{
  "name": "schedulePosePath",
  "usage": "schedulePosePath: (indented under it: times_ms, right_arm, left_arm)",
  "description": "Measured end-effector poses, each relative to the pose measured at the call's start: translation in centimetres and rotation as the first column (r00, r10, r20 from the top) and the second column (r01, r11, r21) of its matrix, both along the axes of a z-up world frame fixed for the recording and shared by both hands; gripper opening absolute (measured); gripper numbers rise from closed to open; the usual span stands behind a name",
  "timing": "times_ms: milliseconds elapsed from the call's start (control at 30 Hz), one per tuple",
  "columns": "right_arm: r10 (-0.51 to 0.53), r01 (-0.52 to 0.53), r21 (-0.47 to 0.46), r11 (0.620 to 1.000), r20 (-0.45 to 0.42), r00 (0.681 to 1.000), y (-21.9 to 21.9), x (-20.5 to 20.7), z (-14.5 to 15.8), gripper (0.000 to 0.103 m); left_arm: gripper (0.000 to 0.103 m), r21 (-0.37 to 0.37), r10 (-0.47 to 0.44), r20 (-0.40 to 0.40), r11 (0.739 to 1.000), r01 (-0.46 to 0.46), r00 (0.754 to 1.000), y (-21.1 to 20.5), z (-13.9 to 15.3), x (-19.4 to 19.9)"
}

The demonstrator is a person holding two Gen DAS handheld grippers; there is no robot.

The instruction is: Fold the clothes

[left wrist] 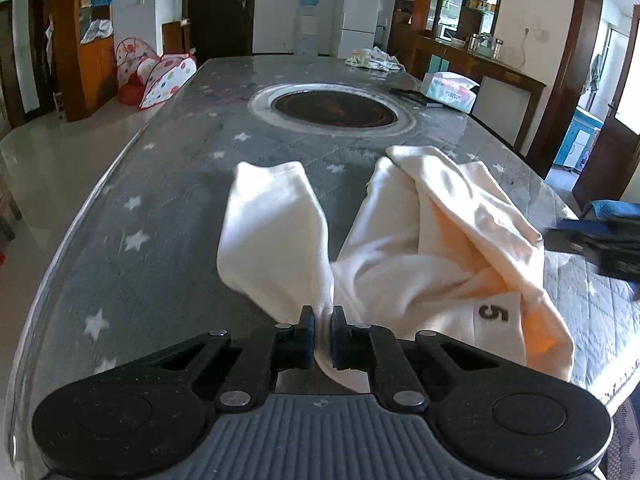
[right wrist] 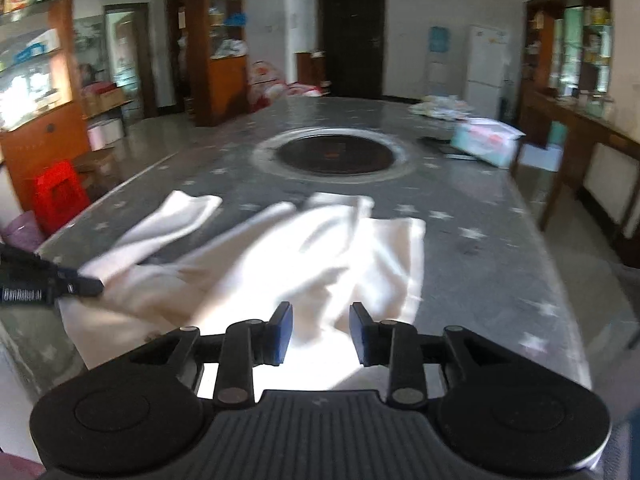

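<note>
A cream-white garment (left wrist: 432,248) with a label marked 5 lies rumpled on the grey star-patterned table (left wrist: 160,264). My left gripper (left wrist: 322,320) is shut on a bunched fold of it, the cloth pinched between both pads. In the right wrist view the same garment (right wrist: 304,264) spreads out ahead, one sleeve (right wrist: 168,220) stretching left. My right gripper (right wrist: 320,316) hovers over its near edge, open, with a clear gap and nothing pressed between the pads. The left gripper (right wrist: 86,286) shows at that view's left edge, on the cloth. The right gripper's body (left wrist: 600,244) shows blurred at the left wrist view's right edge.
A round dark recessed plate (left wrist: 334,109) sits in the table's middle. A tissue pack (left wrist: 450,90) and a heap of patterned cloth (left wrist: 374,59) lie at the far right. A red stool (right wrist: 60,196) stands off the table's left side.
</note>
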State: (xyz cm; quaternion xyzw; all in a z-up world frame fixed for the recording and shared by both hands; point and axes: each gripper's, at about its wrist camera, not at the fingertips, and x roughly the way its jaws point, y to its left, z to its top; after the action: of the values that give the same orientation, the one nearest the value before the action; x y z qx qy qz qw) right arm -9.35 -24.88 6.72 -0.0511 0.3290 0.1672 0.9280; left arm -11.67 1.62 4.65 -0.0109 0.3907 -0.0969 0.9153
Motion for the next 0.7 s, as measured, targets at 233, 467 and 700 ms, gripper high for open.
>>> schedulePosePath:
  times_ms: [233, 467, 700]
  right_arm:
    - [0.096, -0.097, -0.002, 0.995, -0.069, 0.993, 4.9, 4.0, -2.3, 0.042]
    - [0.091, -0.092, -0.009, 0.996, -0.100, 0.991, 5.5, 4.7, -3.1, 0.036]
    - [0.061, -0.062, -0.016, 0.998, -0.071, 0.996, 5.0, 4.9, -3.1, 0.004]
  left_arm:
    - [0.008, -0.017, 0.016, -0.034, 1.000, -0.017, 0.999, 0.8, -0.8, -1.5]
    - [0.008, -0.025, 0.023, -0.039, 0.999, -0.024, 0.999, 1.1, -1.0, -2.3]
    - [0.008, -0.022, 0.035, -0.038, 0.999, -0.036, 0.999, 1.3, -1.2, -3.0]
